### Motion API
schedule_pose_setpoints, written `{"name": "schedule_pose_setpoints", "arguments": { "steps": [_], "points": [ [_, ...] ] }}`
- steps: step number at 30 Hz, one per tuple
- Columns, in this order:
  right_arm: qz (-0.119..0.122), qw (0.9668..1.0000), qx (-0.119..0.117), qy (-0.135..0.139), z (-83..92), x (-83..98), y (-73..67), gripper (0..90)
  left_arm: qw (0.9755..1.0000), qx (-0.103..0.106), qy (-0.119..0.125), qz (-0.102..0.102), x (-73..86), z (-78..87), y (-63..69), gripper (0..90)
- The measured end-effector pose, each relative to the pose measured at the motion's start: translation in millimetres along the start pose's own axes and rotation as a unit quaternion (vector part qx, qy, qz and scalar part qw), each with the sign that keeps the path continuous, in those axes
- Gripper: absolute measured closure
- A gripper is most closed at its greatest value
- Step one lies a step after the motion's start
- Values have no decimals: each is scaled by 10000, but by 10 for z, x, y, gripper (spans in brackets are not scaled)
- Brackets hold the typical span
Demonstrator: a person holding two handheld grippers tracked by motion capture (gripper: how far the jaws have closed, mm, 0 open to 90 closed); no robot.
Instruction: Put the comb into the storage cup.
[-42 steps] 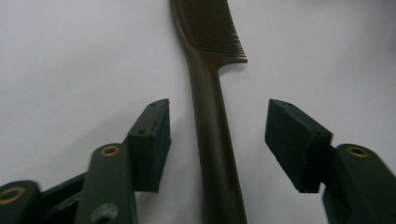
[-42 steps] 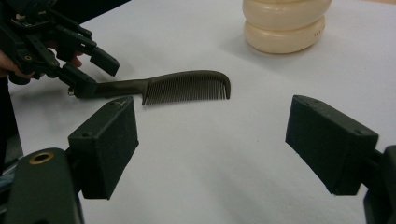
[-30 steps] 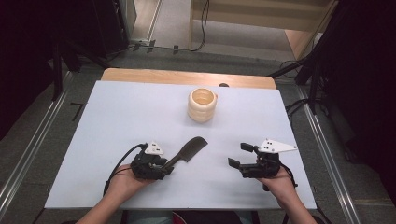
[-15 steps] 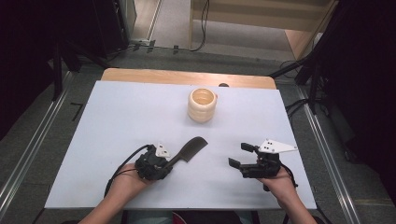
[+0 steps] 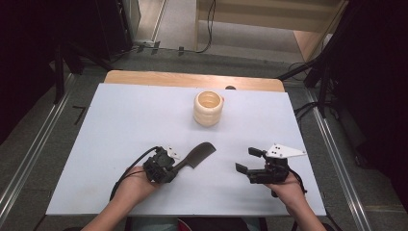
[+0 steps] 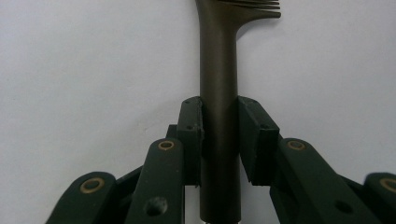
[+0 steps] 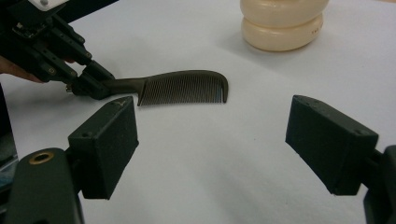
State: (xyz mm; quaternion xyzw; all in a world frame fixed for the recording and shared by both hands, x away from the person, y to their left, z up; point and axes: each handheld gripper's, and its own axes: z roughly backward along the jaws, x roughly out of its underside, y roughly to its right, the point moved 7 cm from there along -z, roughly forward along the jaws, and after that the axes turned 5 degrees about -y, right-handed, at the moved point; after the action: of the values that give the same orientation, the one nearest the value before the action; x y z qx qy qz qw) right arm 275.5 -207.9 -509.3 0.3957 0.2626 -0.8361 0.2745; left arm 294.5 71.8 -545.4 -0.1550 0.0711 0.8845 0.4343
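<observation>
Left gripper has just been closing, and its jaws now clamp the handle of a dark comb; in the left gripper view the pads press on both sides of the handle. Right gripper holds nothing, its jaws standing wide apart over bare white table near the front right corner. The comb lies toward the front edge of the table, a little left of the middle, between the two grippers. Its long axis runs diagonally: the handle end points toward the front left corner, and the toothed end points away toward the far right. In the right gripper view the teeth face down toward the table. A cream ribbed cup stands upright, well apart from the comb, nearer the far edge. The step in hand looks like securing the comb. The next move probably calls for lifting it cleanly while keeping the thin handle from twisting in the grip, perhaps toward the cup.
</observation>
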Motion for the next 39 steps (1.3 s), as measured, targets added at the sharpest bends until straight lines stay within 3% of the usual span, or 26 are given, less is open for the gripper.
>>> {"name": "schedule_pose_setpoints", "arguments": {
  "steps": [6, 13, 17, 25, 28, 39],
  "points": [
    [-11, 10000, -10, 5, -2, -3, 1, 152, 9999, 78, 64, 45, 5, 4, -9, 735],
    [-9, 10000, -7, 90, 13, -19, 5, 153, 9984, 497, 152, 234, 9, 26, -75, 735],
    [-55, 9999, -1, 95, 17, -20, 5, 153, 9975, 591, 214, 335, 13, 55, -120, 734],
    [-140, 9999, -57, 56, 21, -11, -13, 153, 9911, 936, 782, 540, -85, 218, -135, 734],
    [-165, 9998, -66, 81, 22, -13, -19, 153, 9894, 867, 1043, 512, -135, 275, -123, 734],
    [-120, 9999, -5, 83, 19, -12, -45, 153, 9800, 1116, 1524, 623, -283, 366, -92, 734]
  ]
}}
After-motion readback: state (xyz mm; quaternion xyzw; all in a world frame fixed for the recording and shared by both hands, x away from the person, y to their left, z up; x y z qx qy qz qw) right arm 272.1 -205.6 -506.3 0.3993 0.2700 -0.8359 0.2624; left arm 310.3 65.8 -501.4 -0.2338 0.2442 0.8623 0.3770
